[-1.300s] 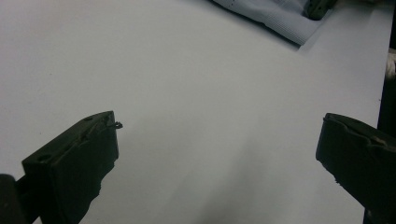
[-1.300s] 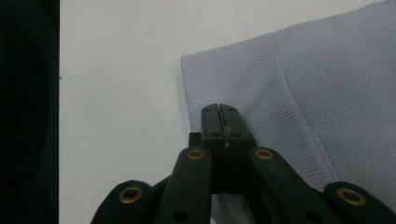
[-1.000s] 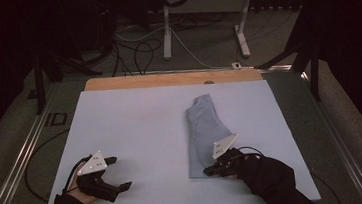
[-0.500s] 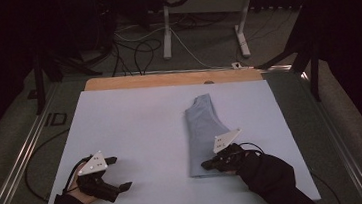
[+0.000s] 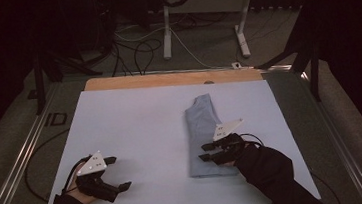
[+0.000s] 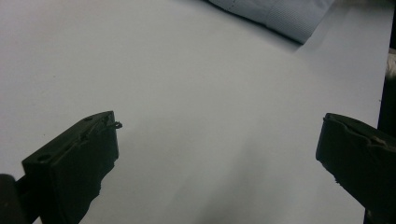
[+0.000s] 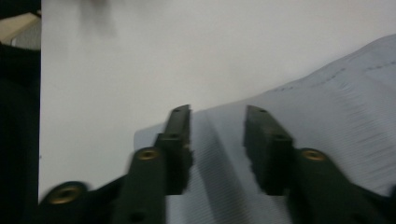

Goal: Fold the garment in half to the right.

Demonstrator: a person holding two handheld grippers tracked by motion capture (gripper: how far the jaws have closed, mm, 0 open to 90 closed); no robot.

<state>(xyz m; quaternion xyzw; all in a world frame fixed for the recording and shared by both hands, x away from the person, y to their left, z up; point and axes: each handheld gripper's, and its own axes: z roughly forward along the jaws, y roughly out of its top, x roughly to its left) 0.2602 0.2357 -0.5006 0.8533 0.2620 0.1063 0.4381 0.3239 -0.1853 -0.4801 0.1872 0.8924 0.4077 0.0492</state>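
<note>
Blue folded cloth (image 5: 204,135) lies under the parted right gripper (image 5: 205,152); left gripper (image 5: 117,173) spread wide, well apart.

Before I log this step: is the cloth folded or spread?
Folded: the cloth lies as a narrow strip with a layered edge.

Dim room, cables (image 5: 136,51) on grey floor (image 5: 7,144) behind table (image 5: 136,131)

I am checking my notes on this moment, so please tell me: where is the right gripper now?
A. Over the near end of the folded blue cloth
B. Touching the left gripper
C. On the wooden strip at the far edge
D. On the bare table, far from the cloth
A: the right gripper sits over the near end of the folded blue cloth, jaws apart with the fabric under them.
</note>
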